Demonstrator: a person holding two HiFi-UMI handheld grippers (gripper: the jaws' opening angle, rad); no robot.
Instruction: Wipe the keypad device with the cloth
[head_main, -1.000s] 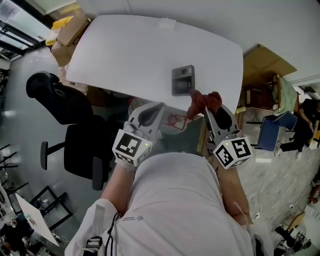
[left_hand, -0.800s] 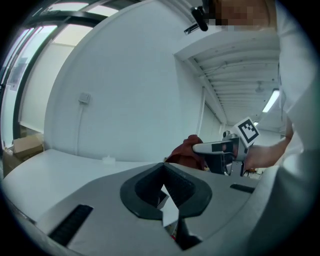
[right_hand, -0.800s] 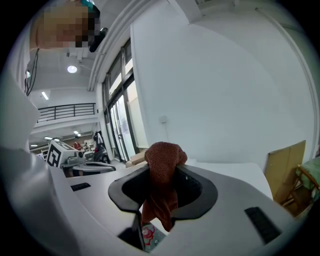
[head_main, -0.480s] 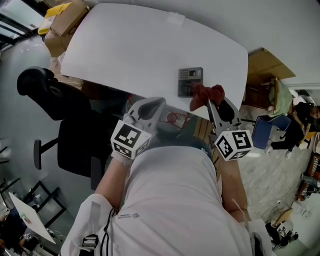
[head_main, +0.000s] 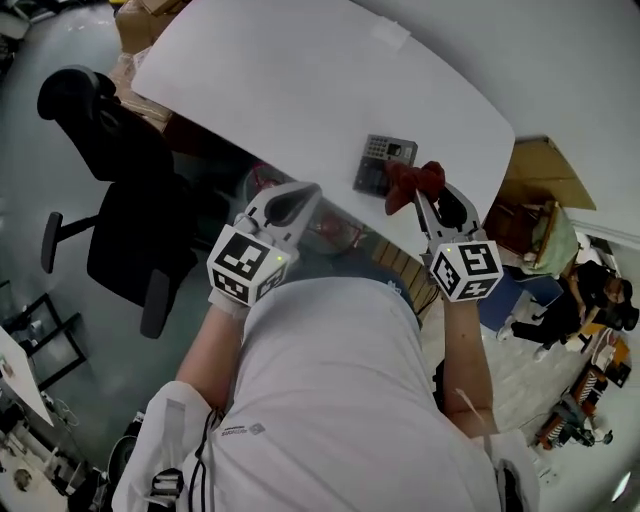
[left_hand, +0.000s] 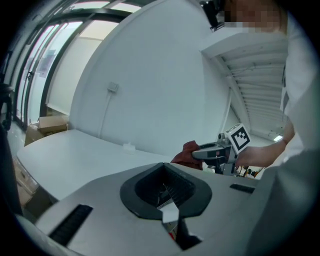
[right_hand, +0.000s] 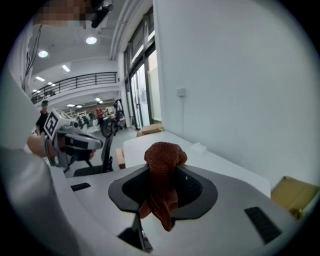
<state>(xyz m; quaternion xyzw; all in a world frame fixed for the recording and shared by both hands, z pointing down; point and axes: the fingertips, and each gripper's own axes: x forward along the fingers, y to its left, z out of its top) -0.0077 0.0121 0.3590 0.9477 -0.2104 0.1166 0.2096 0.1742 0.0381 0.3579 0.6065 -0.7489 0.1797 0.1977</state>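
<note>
Beside keypad device (head_main: 378, 163), right tongs (head_main: 420, 196) clamp red cloth (head_main: 414, 179); left tongs (head_main: 303, 192) closed.

A white table (head_main: 280, 80) stands by a white wall (head_main: 570, 60), a black office chair (head_main: 120, 190) beside it.

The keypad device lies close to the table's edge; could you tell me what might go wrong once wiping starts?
1. The keypad device lies unheld near the table's edge; a wipe toward the person could slide it off.
2. The left gripper is shut, empty and away from it, so nothing steadies it.
3. The right gripper holds the cloth bunched, little showing past its tips; they may scrape the keys.
</note>
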